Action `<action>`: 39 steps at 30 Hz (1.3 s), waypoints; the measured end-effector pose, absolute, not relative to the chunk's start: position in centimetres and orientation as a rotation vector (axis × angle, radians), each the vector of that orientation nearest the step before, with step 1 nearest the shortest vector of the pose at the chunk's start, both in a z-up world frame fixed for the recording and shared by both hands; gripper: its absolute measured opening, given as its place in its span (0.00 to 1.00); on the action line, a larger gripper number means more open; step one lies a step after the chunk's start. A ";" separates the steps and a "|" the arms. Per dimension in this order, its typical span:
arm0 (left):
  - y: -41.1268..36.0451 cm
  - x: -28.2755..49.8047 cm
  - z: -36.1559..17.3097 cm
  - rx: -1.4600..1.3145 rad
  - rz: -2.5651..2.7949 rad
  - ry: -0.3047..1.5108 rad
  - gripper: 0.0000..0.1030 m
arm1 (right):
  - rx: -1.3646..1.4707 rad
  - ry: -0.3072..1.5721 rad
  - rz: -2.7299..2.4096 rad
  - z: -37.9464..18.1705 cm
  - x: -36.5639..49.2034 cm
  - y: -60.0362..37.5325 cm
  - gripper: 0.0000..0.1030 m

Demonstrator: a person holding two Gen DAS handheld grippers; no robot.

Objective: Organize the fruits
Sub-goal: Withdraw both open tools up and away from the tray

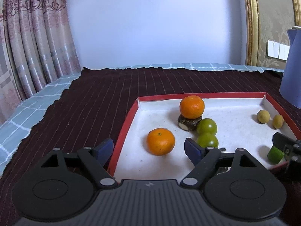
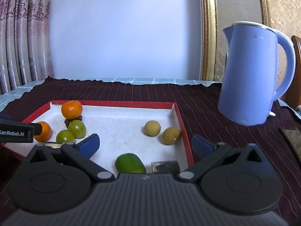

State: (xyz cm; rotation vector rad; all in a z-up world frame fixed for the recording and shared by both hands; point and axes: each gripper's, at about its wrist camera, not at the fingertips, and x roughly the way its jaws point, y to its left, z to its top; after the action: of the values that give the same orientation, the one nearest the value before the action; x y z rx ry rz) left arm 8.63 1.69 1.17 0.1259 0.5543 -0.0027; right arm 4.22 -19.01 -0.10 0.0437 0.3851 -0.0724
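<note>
Pale wall [image 1: 150,24], patterned curtains [image 1: 33,37] left, gilt frame [image 2: 207,32] right.

- Blue kettle [image 2: 252,75] upright near the tabletop's far right corner.
- Dark striped cloth [image 1: 112,98] over a checked cloth [image 1: 37,101].
- Curtain [image 1: 28,37] beyond the left edge.
- Wall switches [image 1: 277,50].

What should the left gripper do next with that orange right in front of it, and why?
Probably ease the left gripper forward around the near orange and close. Its jaws stand open and empty, the orange sits loose in the red-rimmed tray just ahead, apart from the two green fruits.
</note>
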 end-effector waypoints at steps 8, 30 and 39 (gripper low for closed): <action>2.8 7.1 0.5 0.117 0.004 0.564 0.81 | 0.123 0.396 -0.045 -0.4 1.7 -19.8 1.00; 3.9 3.4 -0.9 0.080 0.002 0.576 0.86 | -0.019 0.607 0.060 -1.8 0.4 -17.2 1.00; 4.0 3.6 -2.1 0.085 -0.003 0.631 0.86 | -0.098 0.657 0.060 -2.5 1.4 -16.3 1.00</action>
State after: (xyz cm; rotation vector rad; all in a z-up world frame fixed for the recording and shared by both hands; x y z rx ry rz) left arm 3.57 3.95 -2.13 0.0846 0.6311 -0.0030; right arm 1.36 -16.31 -2.50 -0.0976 0.6575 0.0600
